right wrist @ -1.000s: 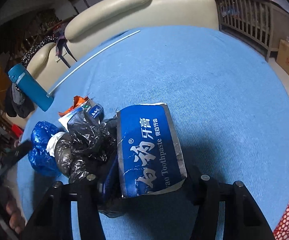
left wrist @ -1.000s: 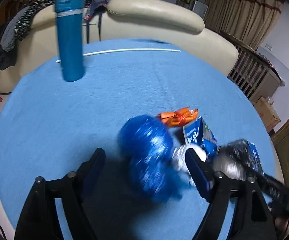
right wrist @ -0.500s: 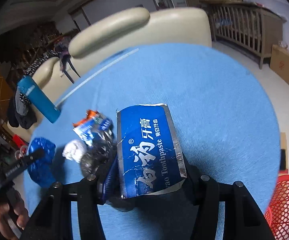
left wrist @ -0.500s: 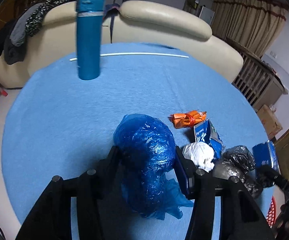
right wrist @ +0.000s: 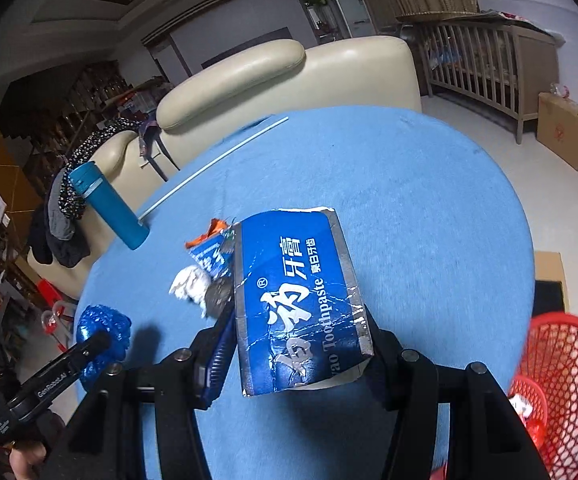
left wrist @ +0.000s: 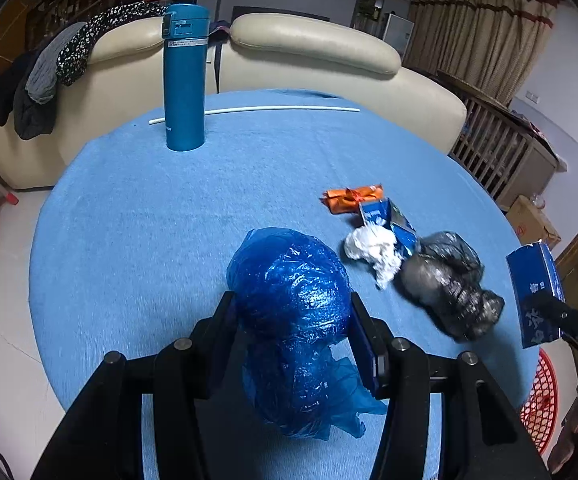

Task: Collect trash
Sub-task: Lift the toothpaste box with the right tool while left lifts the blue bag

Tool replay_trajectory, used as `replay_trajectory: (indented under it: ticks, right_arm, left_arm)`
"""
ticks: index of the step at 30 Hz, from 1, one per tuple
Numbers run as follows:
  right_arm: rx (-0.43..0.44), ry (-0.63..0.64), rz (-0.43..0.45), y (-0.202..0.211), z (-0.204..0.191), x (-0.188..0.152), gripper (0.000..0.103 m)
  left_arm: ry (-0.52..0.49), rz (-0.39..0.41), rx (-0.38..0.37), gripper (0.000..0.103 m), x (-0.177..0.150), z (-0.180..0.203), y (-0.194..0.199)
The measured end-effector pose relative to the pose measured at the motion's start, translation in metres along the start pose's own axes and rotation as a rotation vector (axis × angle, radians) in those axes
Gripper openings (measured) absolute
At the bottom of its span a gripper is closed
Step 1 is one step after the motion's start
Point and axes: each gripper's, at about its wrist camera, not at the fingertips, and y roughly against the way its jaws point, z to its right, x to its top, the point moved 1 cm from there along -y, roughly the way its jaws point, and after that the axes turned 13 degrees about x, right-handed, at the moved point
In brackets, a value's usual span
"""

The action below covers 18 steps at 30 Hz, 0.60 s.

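My left gripper (left wrist: 291,332) is shut on a crumpled blue plastic bag (left wrist: 289,284), held over the blue round table (left wrist: 149,220). My right gripper (right wrist: 295,340) is shut on a blue toothpaste box (right wrist: 293,296), lifted above the table; the box also shows in the left wrist view (left wrist: 535,292). On the table lie a black plastic bag (left wrist: 449,280), a white paper wad (left wrist: 373,246), a small blue packet (left wrist: 389,220) and an orange wrapper (left wrist: 351,198). A red mesh basket (right wrist: 565,384) stands on the floor at the right.
A tall teal flask (left wrist: 185,80) stands at the table's far side beside a thin white rod (left wrist: 273,109). A cream sofa (left wrist: 309,52) with clothes (left wrist: 49,76) draped on it is behind the table. A cardboard box (right wrist: 569,136) sits on the floor.
My left gripper closed on the blue bag and raised it. My right gripper rose and drew back to the right with the toothpaste box, leaving the black bag; the red basket came into view.
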Motion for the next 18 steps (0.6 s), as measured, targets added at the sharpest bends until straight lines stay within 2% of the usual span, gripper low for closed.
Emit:
replay_trajectory:
  ticks: [6, 18]
  right_arm:
    - [0.018, -0.033, -0.012, 0.009, 0.0, -0.025, 0.059]
    - [0.047, -0.072, -0.012, 0.017, -0.002, -0.049, 0.059]
  left_arm:
    - [-0.018, 0.012, -0.005, 0.055, -0.008, 0.006, 0.014]
    - [-0.036, 0.029, 0.005, 0.055, -0.015, 0.01, 0.03]
